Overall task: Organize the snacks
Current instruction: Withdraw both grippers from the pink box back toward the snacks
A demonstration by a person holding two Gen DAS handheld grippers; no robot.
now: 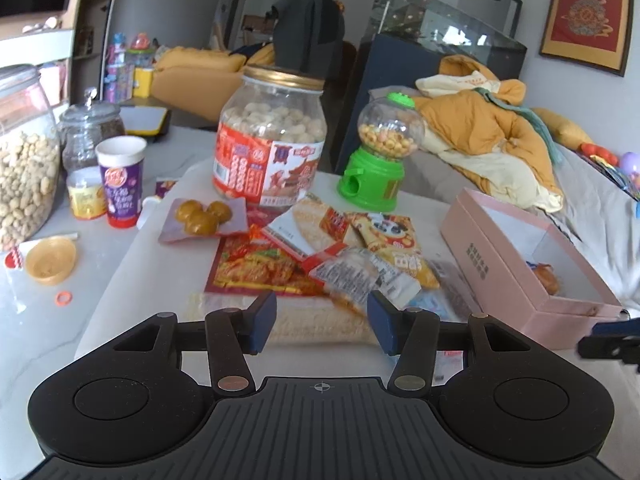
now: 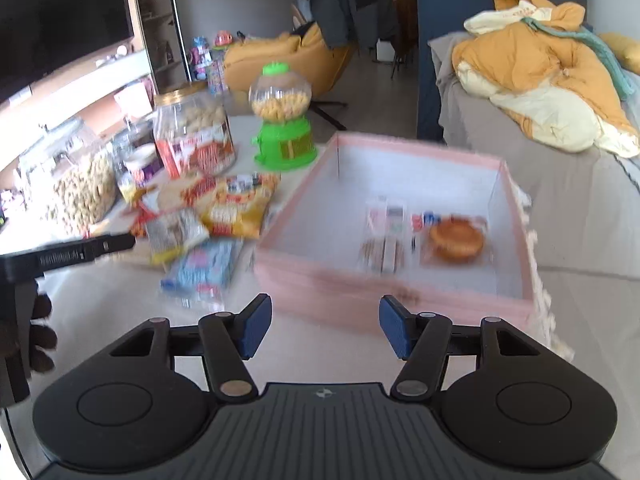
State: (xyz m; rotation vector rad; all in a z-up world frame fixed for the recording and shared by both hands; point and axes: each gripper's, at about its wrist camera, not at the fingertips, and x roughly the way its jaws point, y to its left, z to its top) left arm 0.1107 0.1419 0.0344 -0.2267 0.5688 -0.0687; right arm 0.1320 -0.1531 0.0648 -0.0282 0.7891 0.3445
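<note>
The left gripper [image 1: 322, 322] and right gripper [image 2: 326, 326] both stand with jaws apart, holding nothing. The snack packets [image 1: 340, 248] lie heaped on the table [image 1: 52, 332], beside the pink box [image 2: 304, 280] (already holding a few items). They look light, crinkly and slippery; pinch one by a sealed edge.

I log a pink box [image 2: 384, 280] of matt cardboard with a plain white lining, and snack packets [image 1: 360, 248] in glossy, crinkled plastic film. The big jar [image 1: 272, 136] reads as clear plastic with a shiny gold lid and a paper label; the candy dispenser [image 1: 380, 156] is smooth green plastic under a clear dome. My table [image 1: 60, 340] looks polished, marble-like.
</note>
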